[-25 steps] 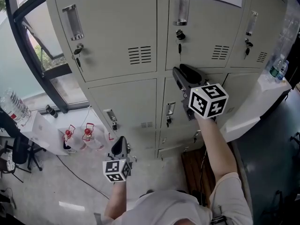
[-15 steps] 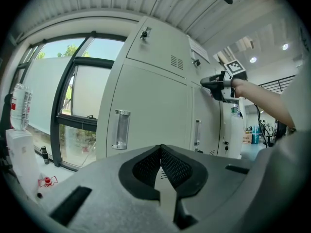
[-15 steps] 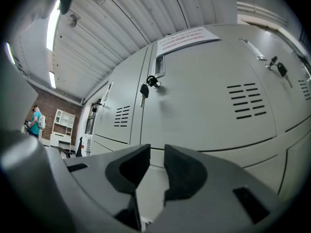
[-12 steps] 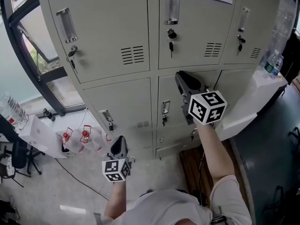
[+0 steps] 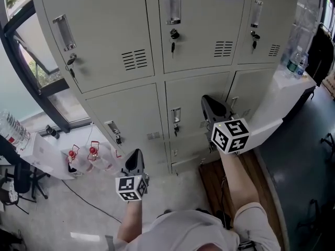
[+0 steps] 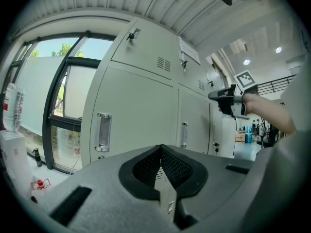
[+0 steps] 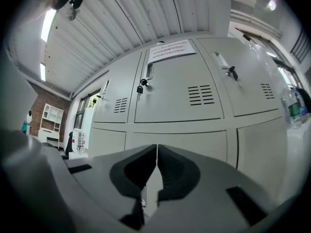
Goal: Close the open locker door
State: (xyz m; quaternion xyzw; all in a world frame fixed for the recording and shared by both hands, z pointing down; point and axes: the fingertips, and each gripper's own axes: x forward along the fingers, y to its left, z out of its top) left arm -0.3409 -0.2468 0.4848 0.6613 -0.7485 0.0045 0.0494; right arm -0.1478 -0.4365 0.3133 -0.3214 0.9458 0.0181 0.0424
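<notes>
A bank of beige lockers [image 5: 131, 30] fills the head view, and every door I can see lies flush with its frame. The middle-column lower door [image 5: 191, 95] [image 7: 177, 142] is straight ahead of my right gripper [image 5: 207, 100] [image 7: 156, 148]. That gripper is held a little way off the door and is shut with nothing between its pads. It also shows at the right of the left gripper view [image 6: 221, 95]. My left gripper [image 5: 135, 155] [image 6: 161, 149] hangs low in front of the bottom-left lockers, shut and empty.
A white counter [image 5: 272, 116] with a water bottle [image 5: 293, 64] juts out at the right of the lockers. Two red-capped bottles [image 5: 91, 153] stand on the floor at the left, beside a window frame [image 5: 31, 67]. A brown floor panel [image 5: 214, 177] lies below the right arm.
My right gripper has drawn back and down from the lockers, and its jaws have come together. The view has shifted so the lockers sit higher. The left gripper has hardly moved.
</notes>
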